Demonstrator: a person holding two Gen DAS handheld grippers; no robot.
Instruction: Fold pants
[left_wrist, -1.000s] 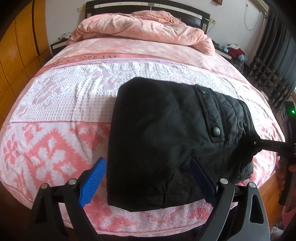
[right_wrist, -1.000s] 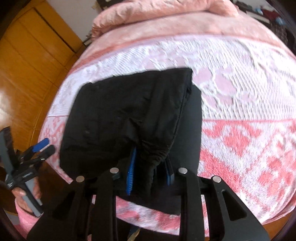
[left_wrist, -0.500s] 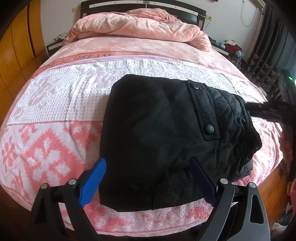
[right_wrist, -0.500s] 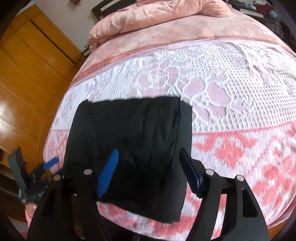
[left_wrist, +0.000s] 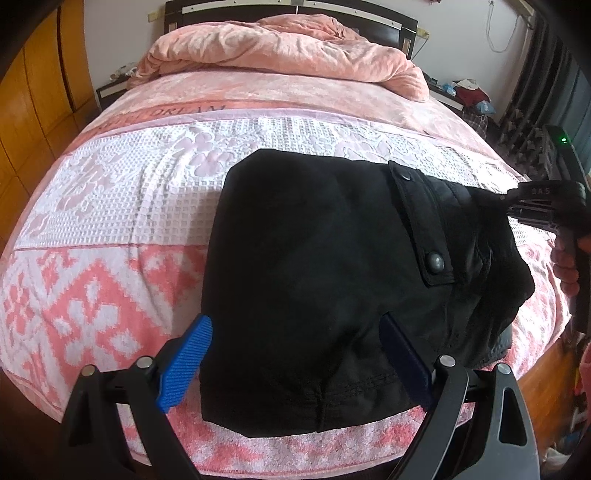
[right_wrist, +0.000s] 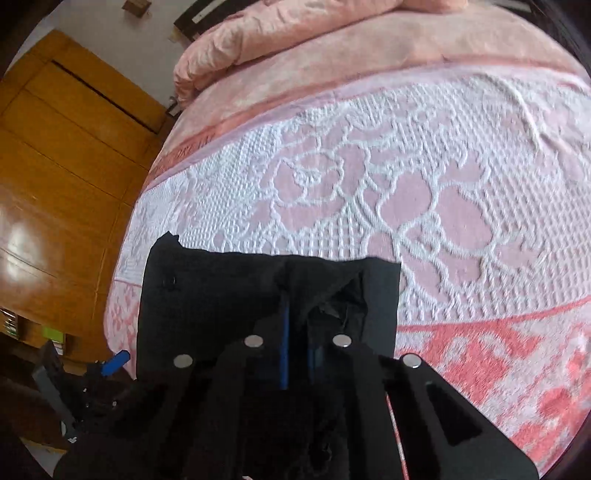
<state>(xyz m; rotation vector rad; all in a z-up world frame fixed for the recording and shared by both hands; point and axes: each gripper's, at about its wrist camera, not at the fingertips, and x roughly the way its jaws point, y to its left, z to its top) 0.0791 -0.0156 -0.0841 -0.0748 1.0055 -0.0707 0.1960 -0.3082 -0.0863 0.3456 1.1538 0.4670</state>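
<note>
My left gripper (left_wrist: 295, 354) hangs wide open over the near edge of the bed (left_wrist: 92, 236), its blue pads (left_wrist: 184, 363) spread apart with nothing between them; the left pad sits over the towel at the pants' left edge, the right pad over the black cloth. My right gripper (right_wrist: 297, 354) has its pads drawn close together, with a bunched fold of the pants (left_wrist: 314, 280) caught between them at the garment's right end. In the left view that gripper (left_wrist: 535, 206) shows as a dark bar meeting the cloth at its far right corner. The pants lie folded into a compact black block on the pink-and-white towel (left_wrist: 122, 206), near the foot of the bed, hem seam toward me, a flap with two snaps (left_wrist: 437, 261) on the right part. Beyond them runs the plain pink spread, then a heaped pink quilt (left_wrist: 280, 51) against the dark headboard (left_wrist: 295, 5). Wooden wardrobe panels (right_wrist: 66, 155) stand to the left.
</note>
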